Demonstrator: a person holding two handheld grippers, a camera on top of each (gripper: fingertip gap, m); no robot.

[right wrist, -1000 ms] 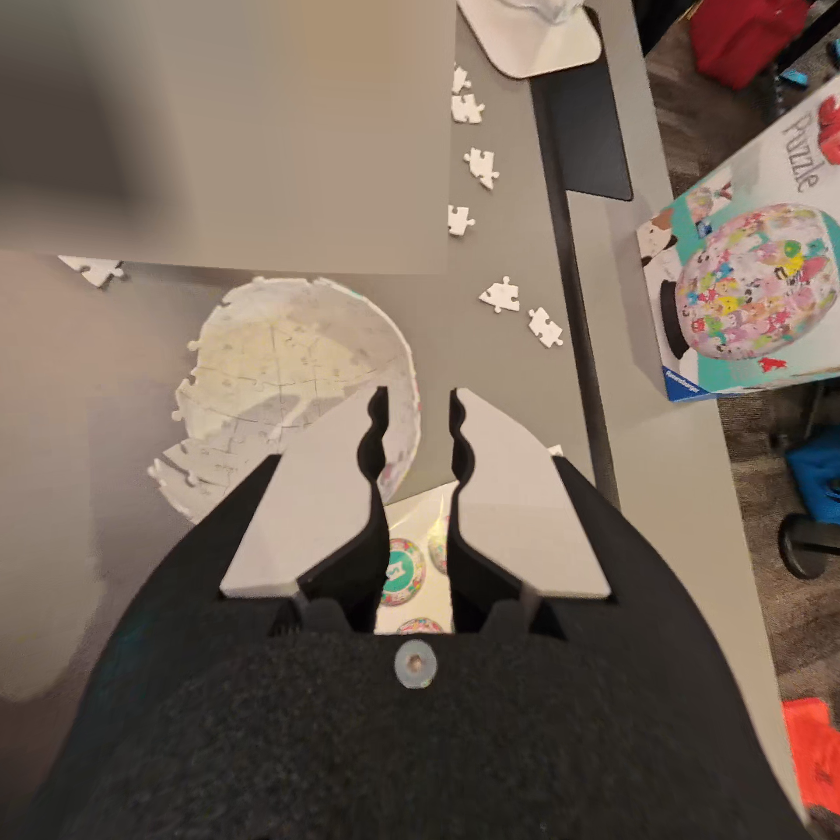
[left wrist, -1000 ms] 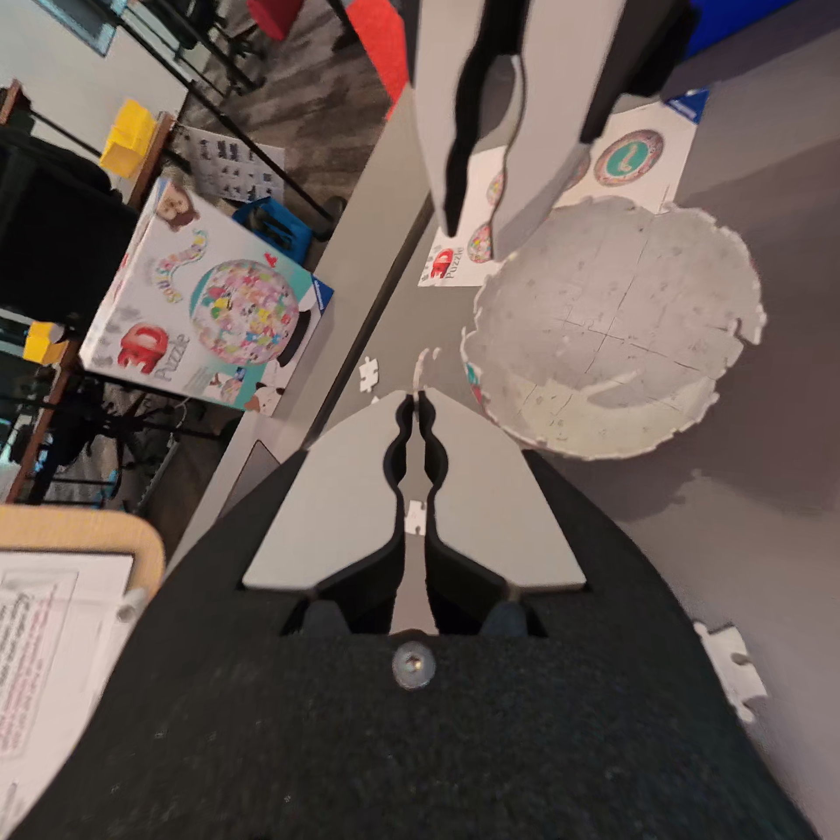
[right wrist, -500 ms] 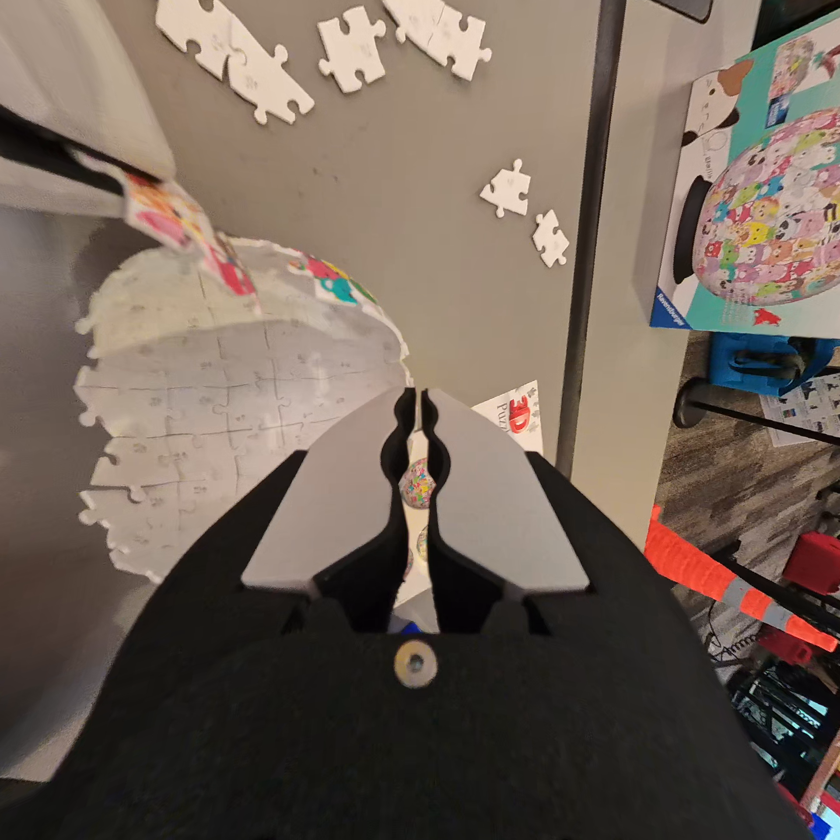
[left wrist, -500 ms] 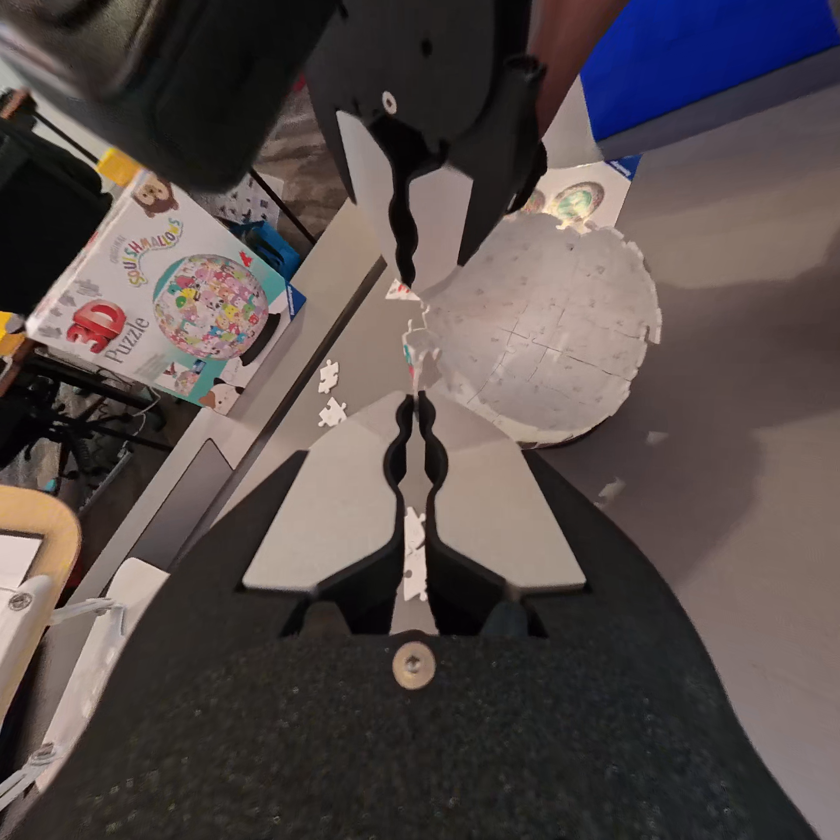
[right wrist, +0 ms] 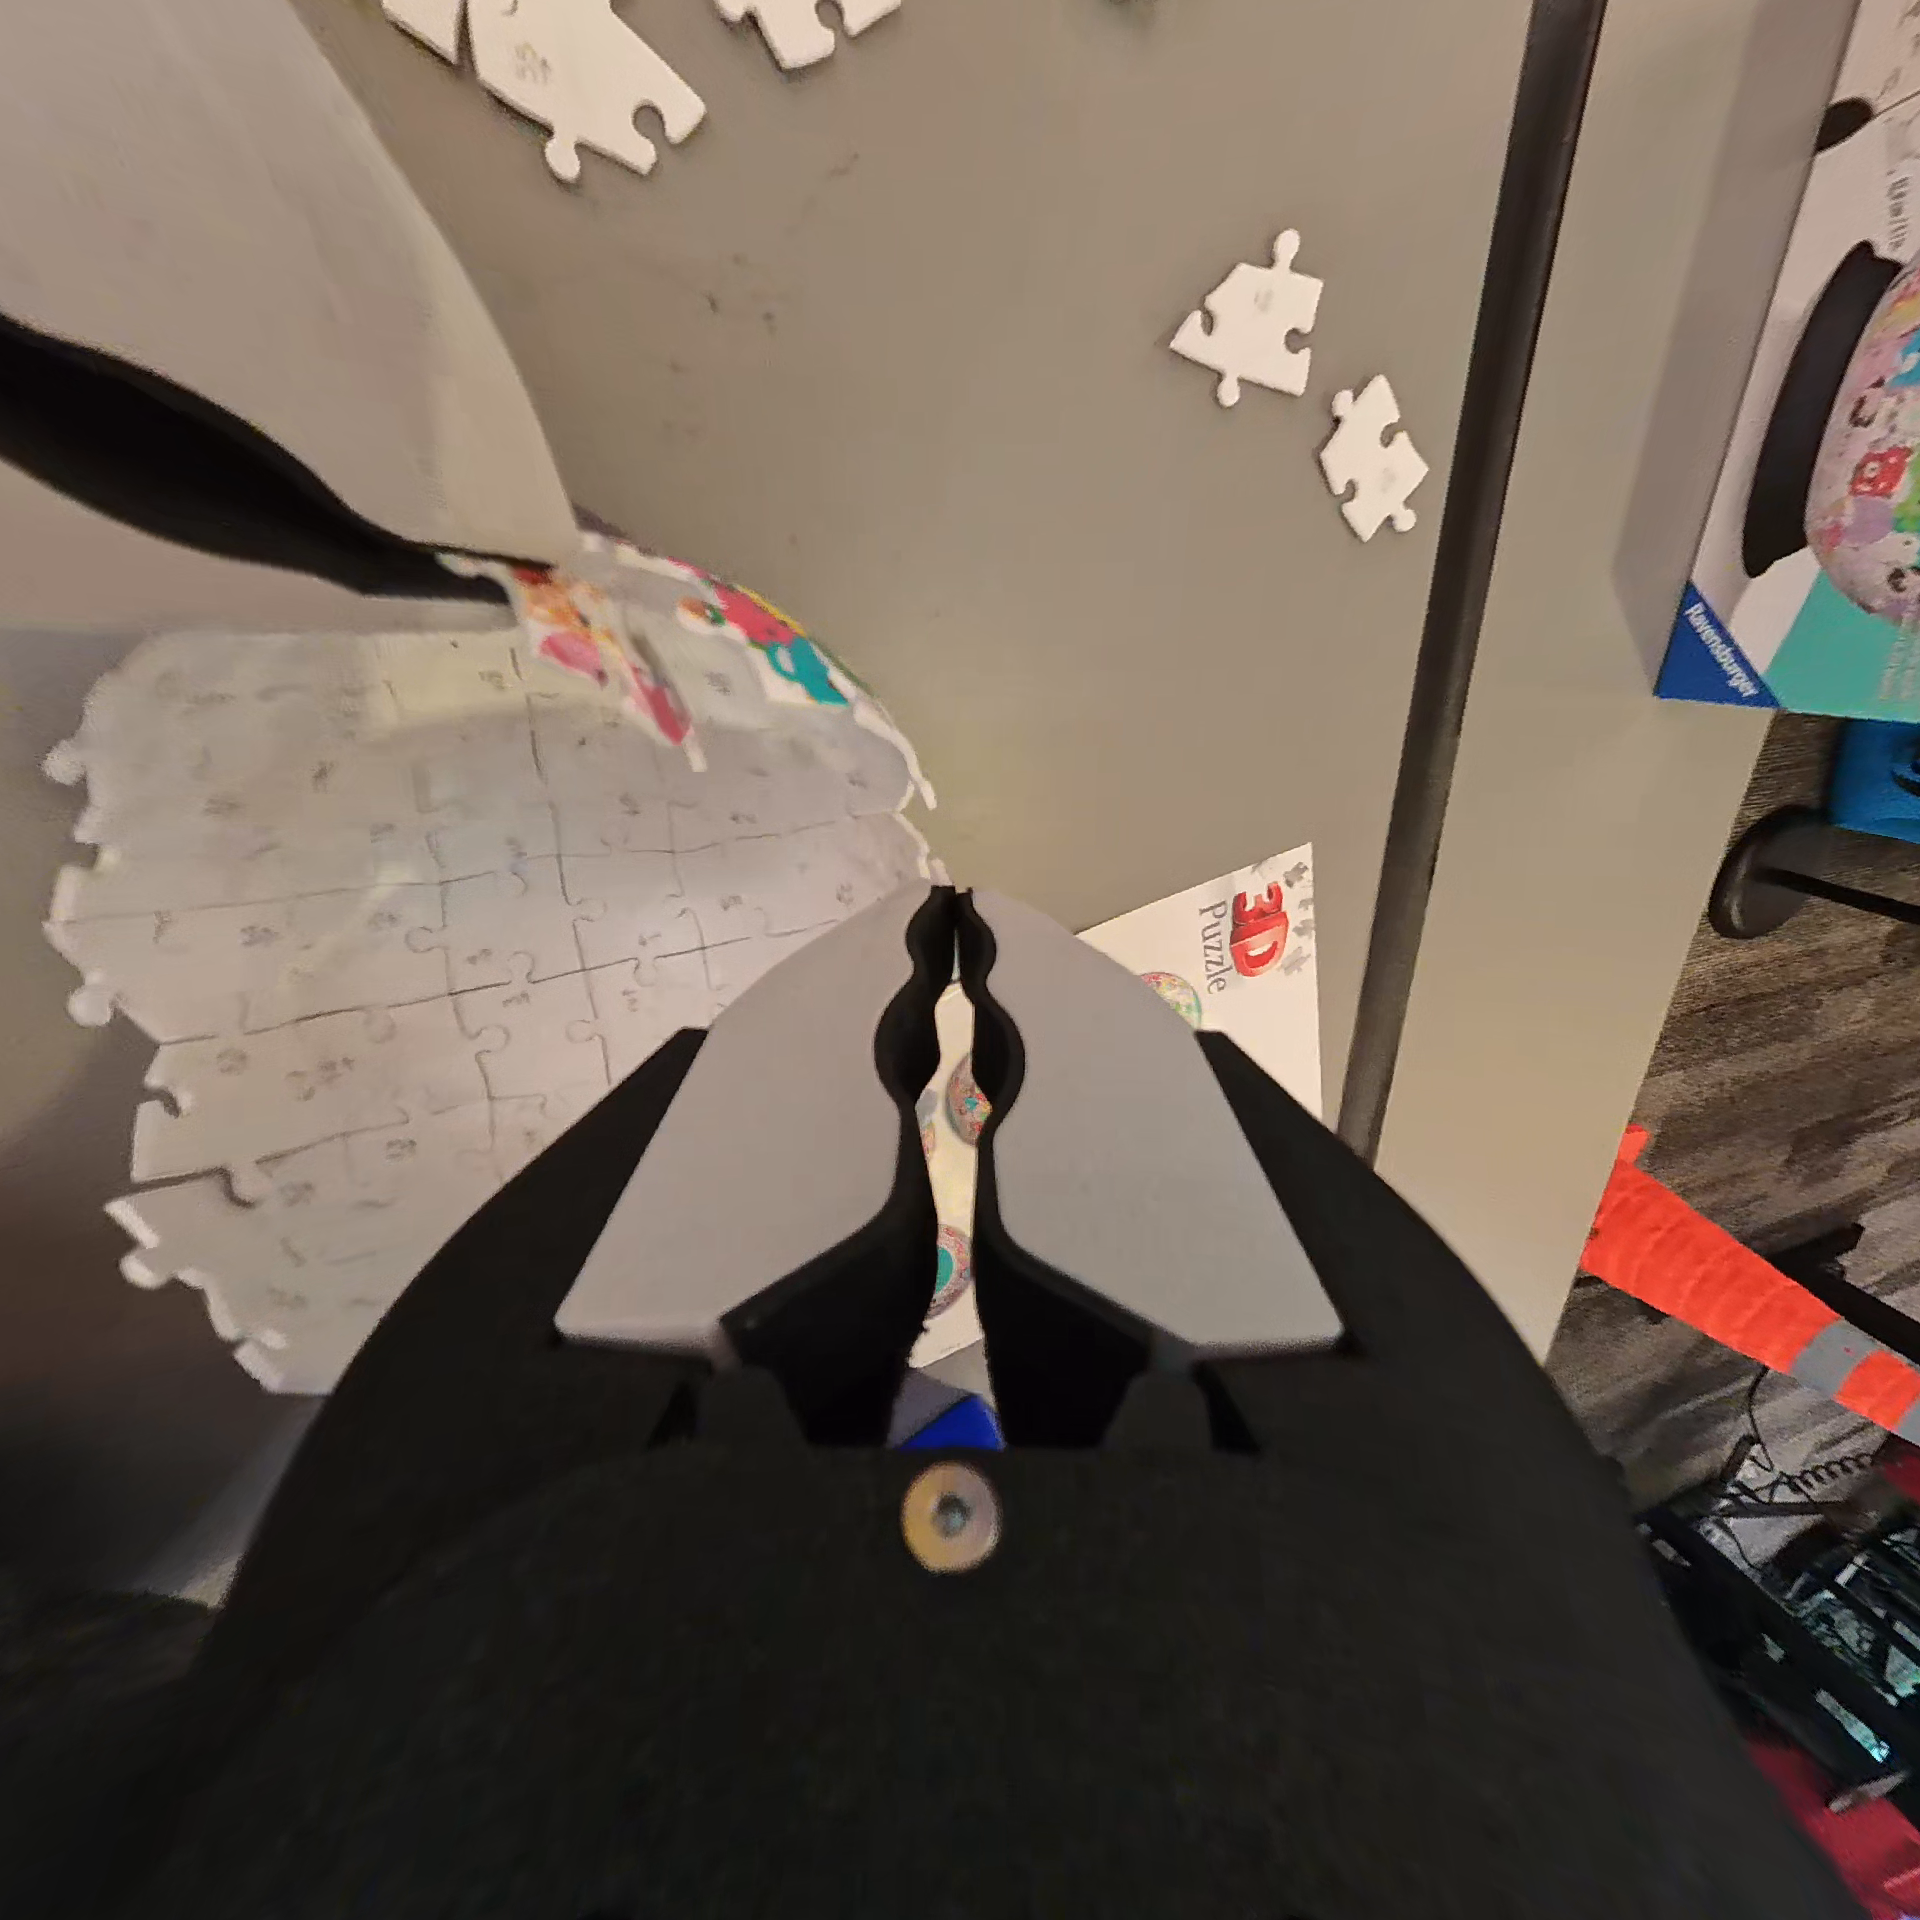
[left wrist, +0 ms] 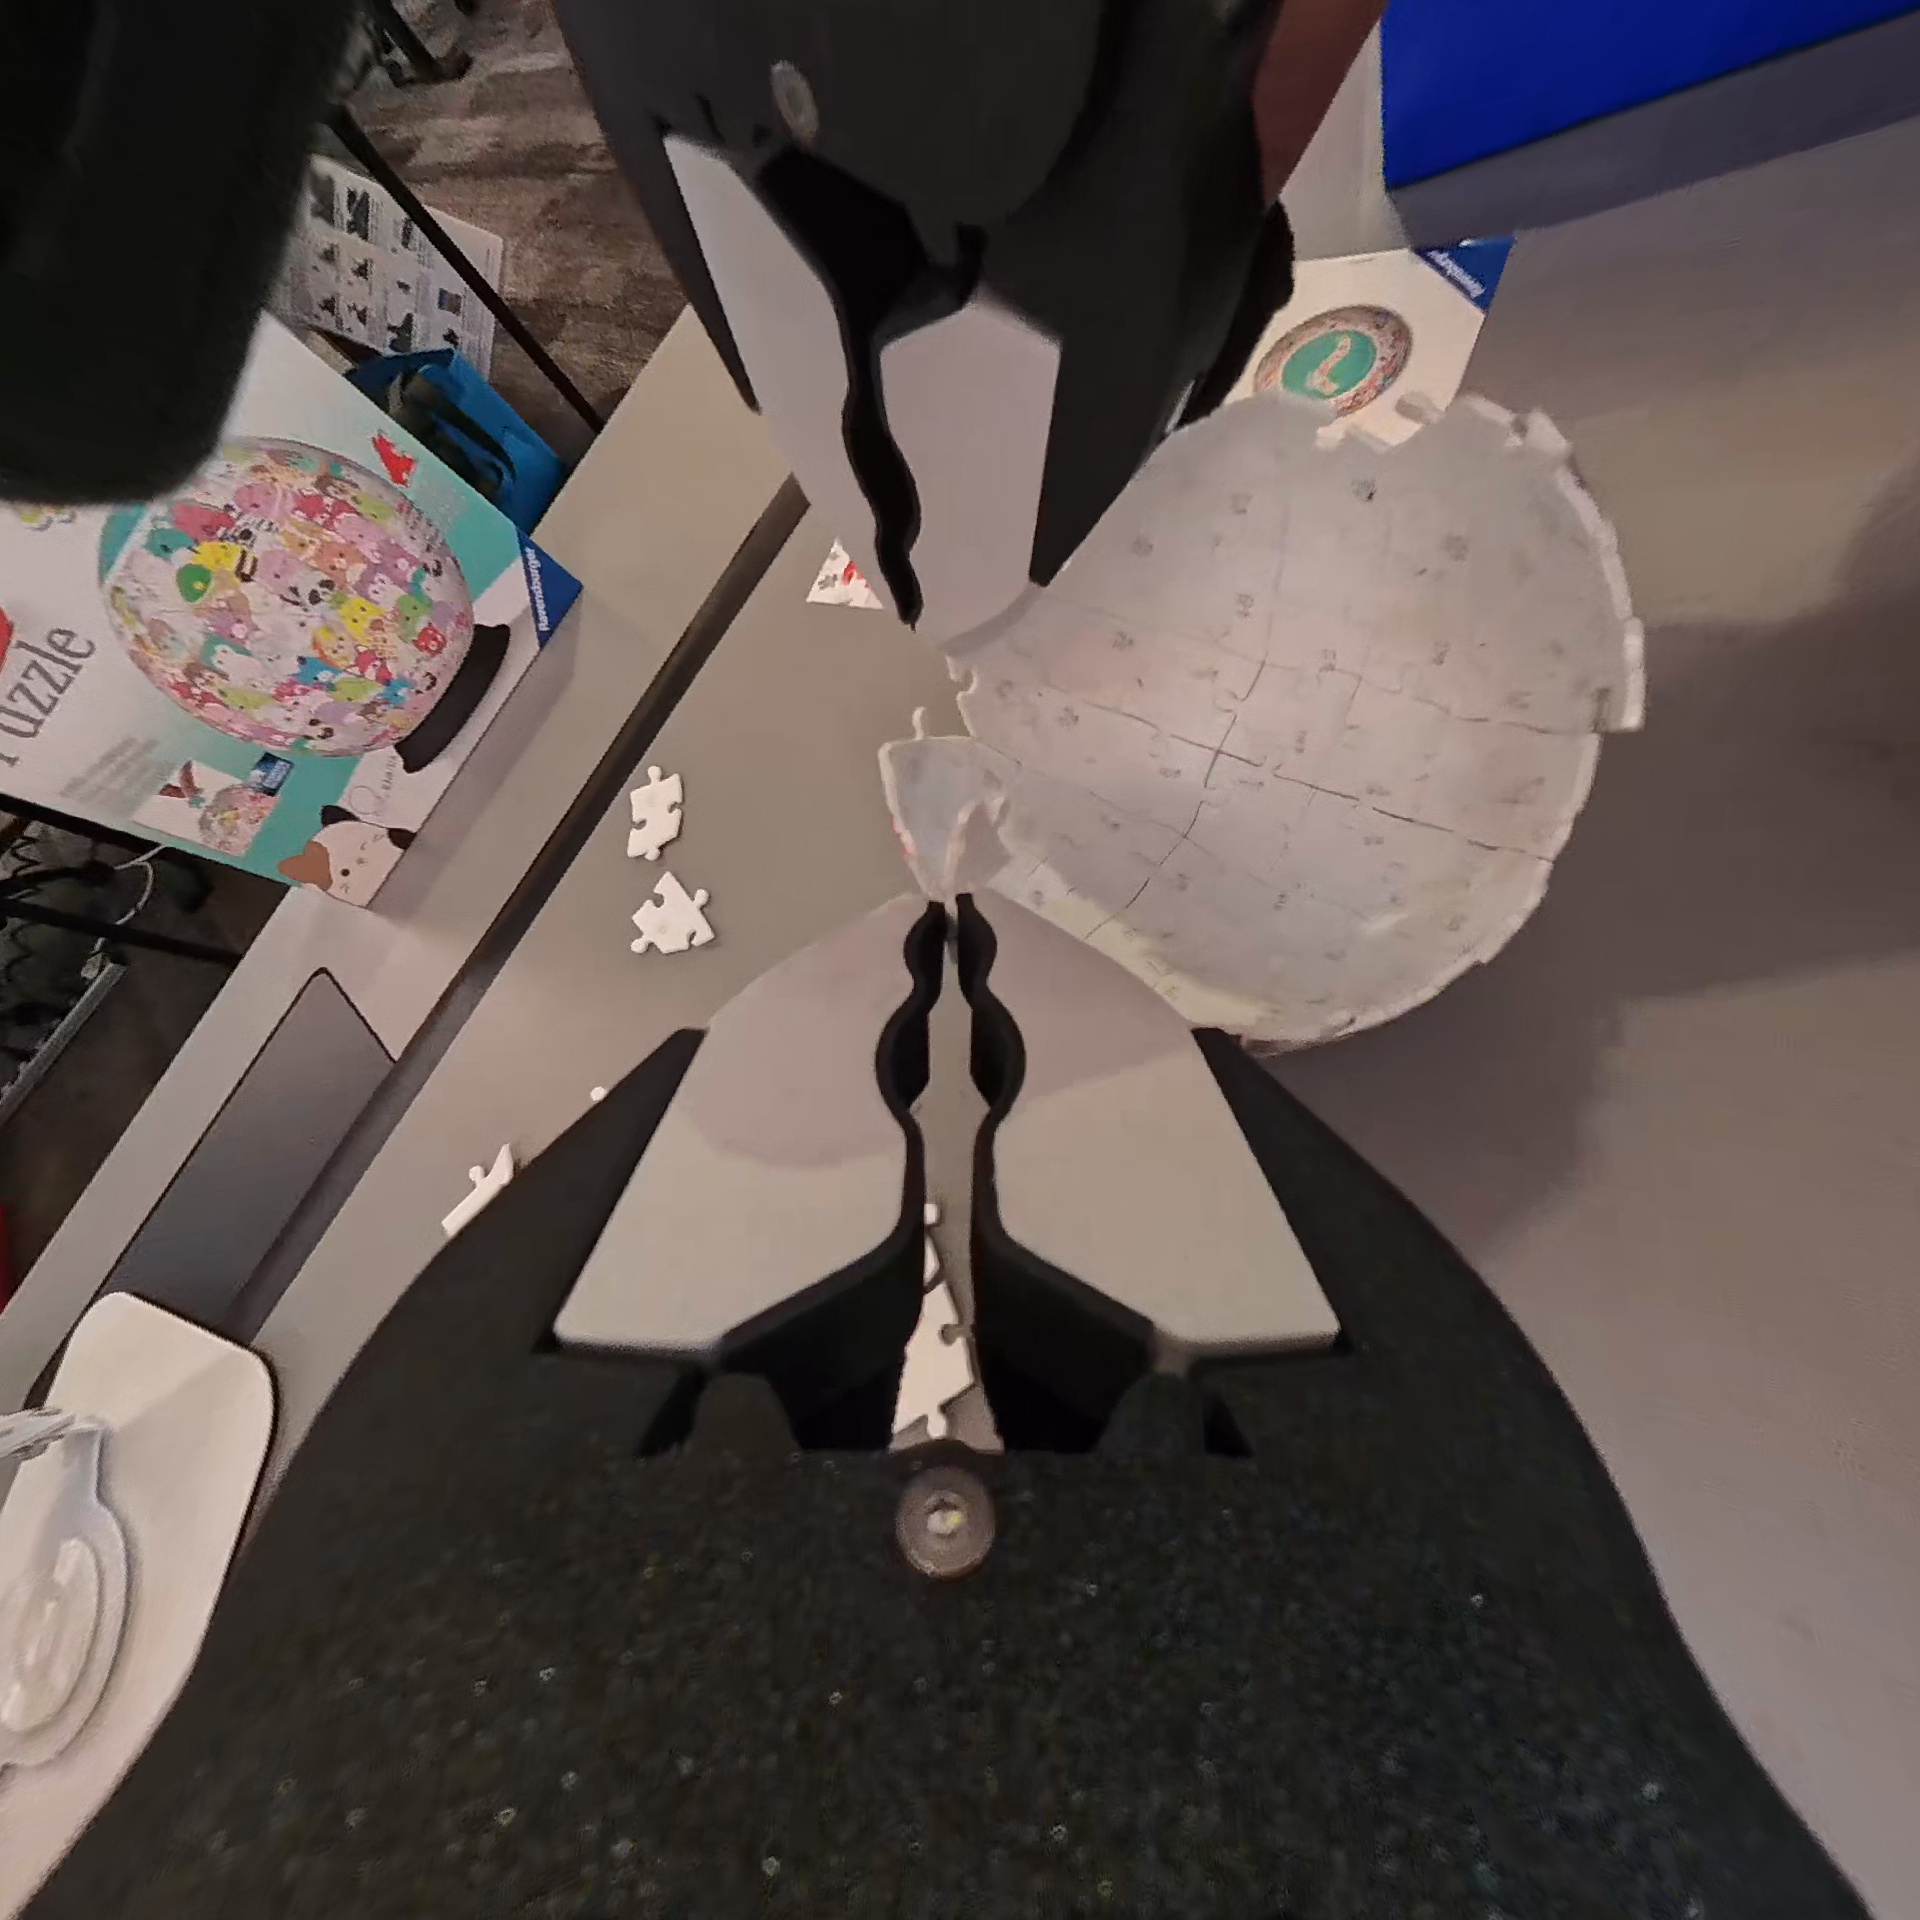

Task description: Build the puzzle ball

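The white half ball (left wrist: 1299,727) of joined pieces lies on the grey table, its hollow side towards me; it also shows in the right wrist view (right wrist: 416,935). My left gripper (left wrist: 948,912) is shut on a puzzle piece (left wrist: 961,847) and holds it against the ball's near-left rim. In the right wrist view this piece (right wrist: 582,623) shows its colourful side in the left gripper (right wrist: 488,582). My right gripper (right wrist: 954,894) is shut on the ball's rim, a little farther along it, and shows at the top of the left wrist view (left wrist: 935,613).
Loose white pieces (left wrist: 655,810) (right wrist: 1252,322) lie left of the ball near the table's seam. The puzzle box (left wrist: 281,623) (right wrist: 1818,416) stands on the side table. A leaflet (left wrist: 1340,353) (right wrist: 1226,935) lies behind the ball, a blue box (left wrist: 1662,83) beyond it. A white tray (left wrist: 135,1455) sits near left. Some 8 centimetres of space lies between my two pairs of fingers.
The right gripper came down and shut at the ball's rim. The left gripper brought its piece up to the rim. Both views are closer to the ball.
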